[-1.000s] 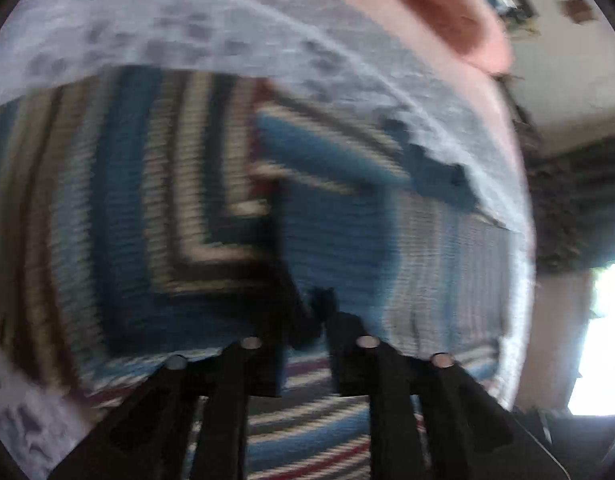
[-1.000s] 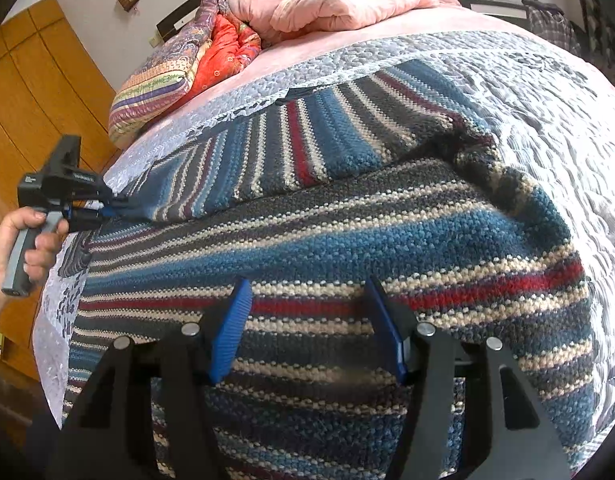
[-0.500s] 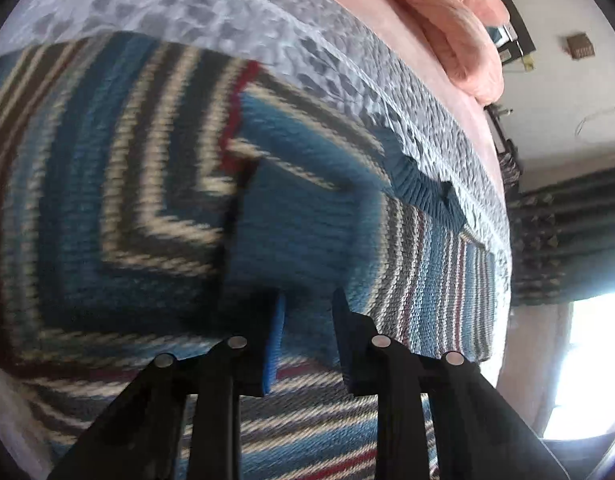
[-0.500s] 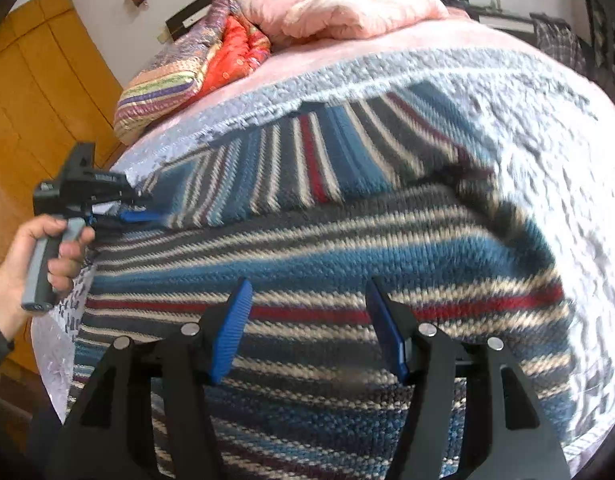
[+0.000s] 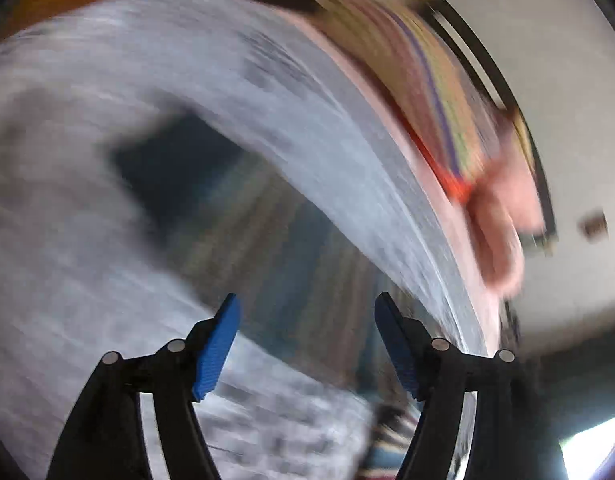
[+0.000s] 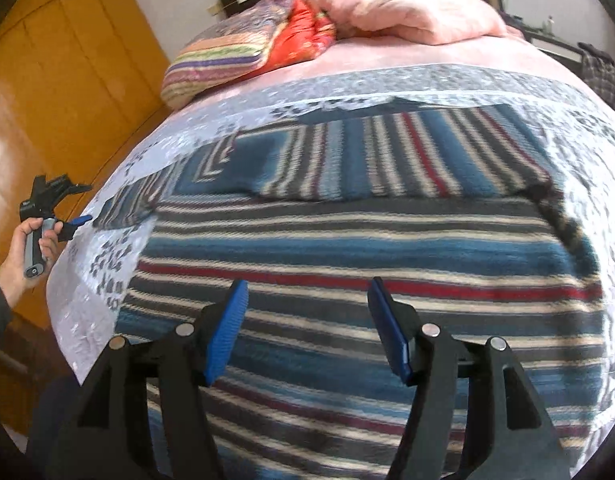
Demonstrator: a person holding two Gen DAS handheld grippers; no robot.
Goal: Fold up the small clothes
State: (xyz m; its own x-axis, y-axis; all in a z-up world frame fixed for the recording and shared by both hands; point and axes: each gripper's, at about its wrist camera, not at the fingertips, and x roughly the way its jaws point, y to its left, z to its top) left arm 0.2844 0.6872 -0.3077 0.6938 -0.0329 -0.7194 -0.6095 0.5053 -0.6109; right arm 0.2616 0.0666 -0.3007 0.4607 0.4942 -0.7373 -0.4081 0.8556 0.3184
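A striped knit sweater (image 6: 347, 248) in blue, grey, cream and red lies spread on the bed, one sleeve folded across its upper part. My right gripper (image 6: 307, 292) hovers open just above the sweater's lower body, nothing between its blue pads. In the left wrist view the picture is heavily blurred; my left gripper (image 5: 305, 304) stands open and empty over the grey patterned bedcover (image 5: 87, 280), with a sleeve of the sweater (image 5: 267, 240) ahead of it. The right wrist view shows the left gripper (image 6: 67, 200) held in a hand at the bed's left edge, off the sweater.
A grey patterned bedcover (image 6: 99, 280) lies under the sweater. Striped and red quilts (image 6: 243, 52) and pink pillows (image 6: 407, 12) are piled at the head of the bed. An orange wooden wardrobe (image 6: 67, 80) stands to the left. The bed's left edge is close to the person's hand (image 6: 23, 252).
My left gripper let go of the sleeve, opened wide and pulled back to the bed's left edge, swinging fast. The sleeve now lies folded across the sweater. The right gripper rose slightly and stayed open.
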